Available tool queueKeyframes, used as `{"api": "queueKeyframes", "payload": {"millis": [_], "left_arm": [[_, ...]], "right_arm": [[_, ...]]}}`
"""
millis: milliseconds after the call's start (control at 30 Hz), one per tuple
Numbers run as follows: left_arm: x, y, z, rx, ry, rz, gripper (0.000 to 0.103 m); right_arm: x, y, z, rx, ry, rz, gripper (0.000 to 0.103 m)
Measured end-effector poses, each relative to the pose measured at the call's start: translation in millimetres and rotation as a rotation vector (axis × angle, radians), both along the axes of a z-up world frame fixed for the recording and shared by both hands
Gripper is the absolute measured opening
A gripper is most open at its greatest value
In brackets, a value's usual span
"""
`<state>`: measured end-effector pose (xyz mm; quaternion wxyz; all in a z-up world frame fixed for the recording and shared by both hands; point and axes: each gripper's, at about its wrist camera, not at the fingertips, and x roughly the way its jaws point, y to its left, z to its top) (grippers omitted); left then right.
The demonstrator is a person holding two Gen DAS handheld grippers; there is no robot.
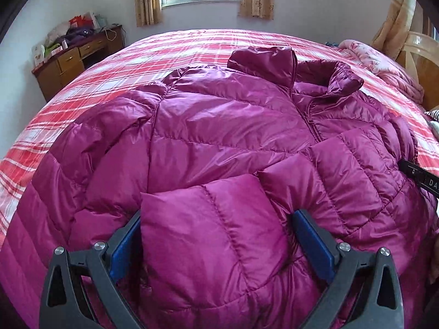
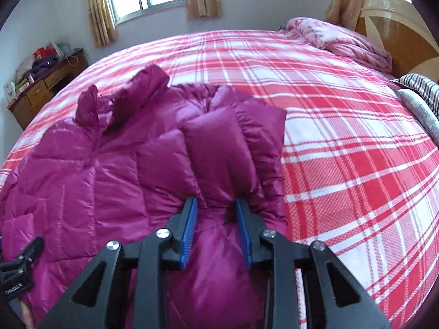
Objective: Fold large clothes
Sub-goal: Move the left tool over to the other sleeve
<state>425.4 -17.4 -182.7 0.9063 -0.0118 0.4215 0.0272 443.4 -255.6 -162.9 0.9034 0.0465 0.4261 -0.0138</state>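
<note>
A magenta puffer jacket point(image 1: 219, 126) lies front-up on the red plaid bed cover point(image 1: 82, 82), collar toward the window. My left gripper point(image 1: 216, 219) has its jaws wide apart around a puffy fold of the jacket's near edge, with the fabric bulging between the blue pads point(image 1: 123, 246). My right gripper point(image 2: 216, 205) is closed on a bunched fold of the same jacket point(image 2: 109, 170) at its right side, the fabric pinched between the narrow jaws. The right gripper's body shows at the right edge of the left wrist view point(image 1: 419, 176).
A wooden desk point(image 1: 74, 57) with clutter stands at the far left wall. A pink floral quilt point(image 2: 343, 41) and a striped pillow point(image 2: 422, 90) lie by the headboard point(image 2: 397, 30) on the right. Bare plaid cover point(image 2: 343, 137) extends right of the jacket.
</note>
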Motion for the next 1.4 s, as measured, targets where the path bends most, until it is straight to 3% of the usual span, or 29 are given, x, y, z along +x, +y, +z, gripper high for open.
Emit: {"api": "queueKeyframes", "payload": {"millis": [333, 533, 667, 733, 767, 900, 1067, 1400], "left_arm": [[0, 0, -1, 0.006, 0.002, 0.000, 0.102], [1, -1, -1, 0.019, 0.002, 0.001, 0.102], [1, -2, -2, 0.025, 0.000, 0.002, 0.102], [1, -2, -2, 0.023, -0.002, 0.003, 0.102], [1, -2, -2, 0.023, -0.002, 0.003, 0.102], [1, -2, -2, 0.022, -0.002, 0.003, 0.102], [1, -2, -2, 0.023, -0.002, 0.003, 0.102], [1, -2, -2, 0.028, -0.002, 0.003, 0.102]], "right_arm": [[2, -6, -3, 0.020, 0.009, 0.001, 0.032], [-4, 7, 4, -0.059, 0.030, 0.000, 0.032], [-32, 24, 31, -0.011, -0.034, 0.045, 0.040], [-48, 39, 38, -0.013, -0.057, 0.085, 0.055], [-53, 44, 38, -0.015, -0.065, 0.101, 0.058], [-65, 64, 25, -0.035, -0.045, 0.155, 0.058], [-59, 60, -1, -0.017, -0.020, 0.141, 0.058], [-57, 70, -7, -0.093, -0.010, 0.146, 0.061]]}}
